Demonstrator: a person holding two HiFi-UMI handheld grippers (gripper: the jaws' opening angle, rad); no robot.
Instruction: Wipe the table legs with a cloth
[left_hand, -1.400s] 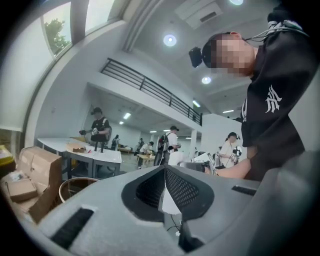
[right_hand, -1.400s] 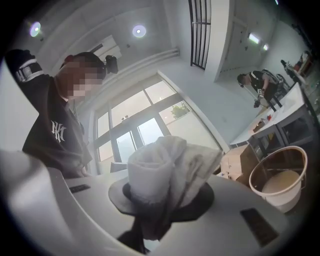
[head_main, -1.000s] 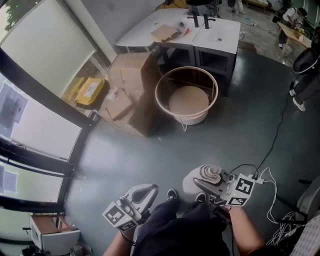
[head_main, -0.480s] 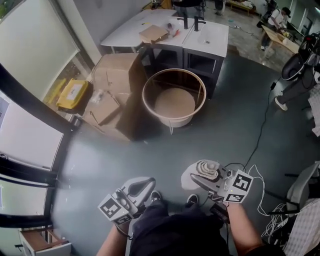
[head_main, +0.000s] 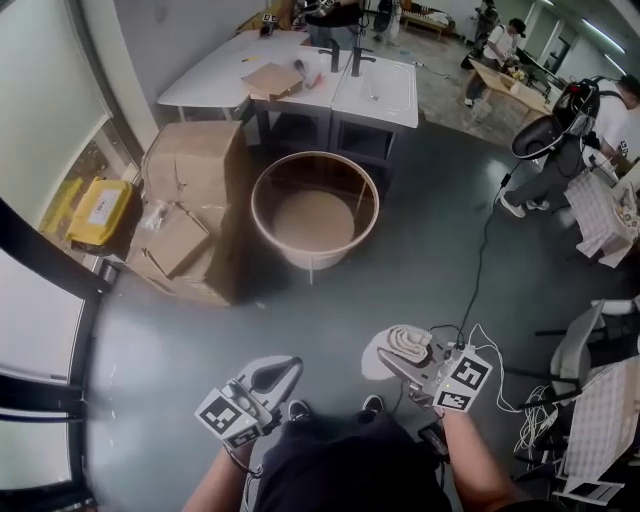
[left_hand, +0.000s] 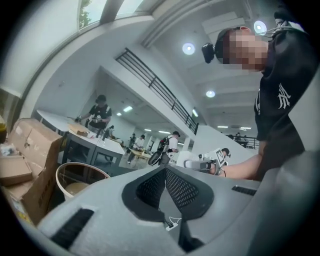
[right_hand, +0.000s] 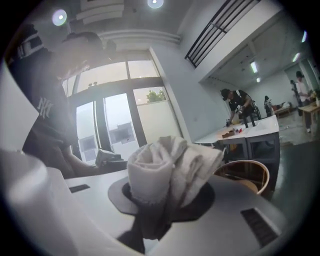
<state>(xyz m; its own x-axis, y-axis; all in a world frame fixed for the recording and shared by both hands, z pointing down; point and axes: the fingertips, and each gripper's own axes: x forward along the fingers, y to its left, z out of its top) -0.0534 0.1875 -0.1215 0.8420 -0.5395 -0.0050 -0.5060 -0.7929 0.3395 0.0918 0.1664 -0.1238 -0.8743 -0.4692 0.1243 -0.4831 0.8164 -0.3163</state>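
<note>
The view had swung right, yet the round table (head_main: 330, 258) stayed well ahead on the floor, its legs (head_main: 311, 274) not yet wiped. The right gripper (head_main: 402, 352) hung low by the person's knees, jaws clamped on the rolled cloth (head_main: 410, 340). The left gripper (head_main: 276, 374) was beside it, closed on nothing.

round table (head_main: 254, 210) legs mostly under its rim, cloth (right_hand: 170, 165) base lost between right gripper (head_main: 405, 352) jaws
</note>
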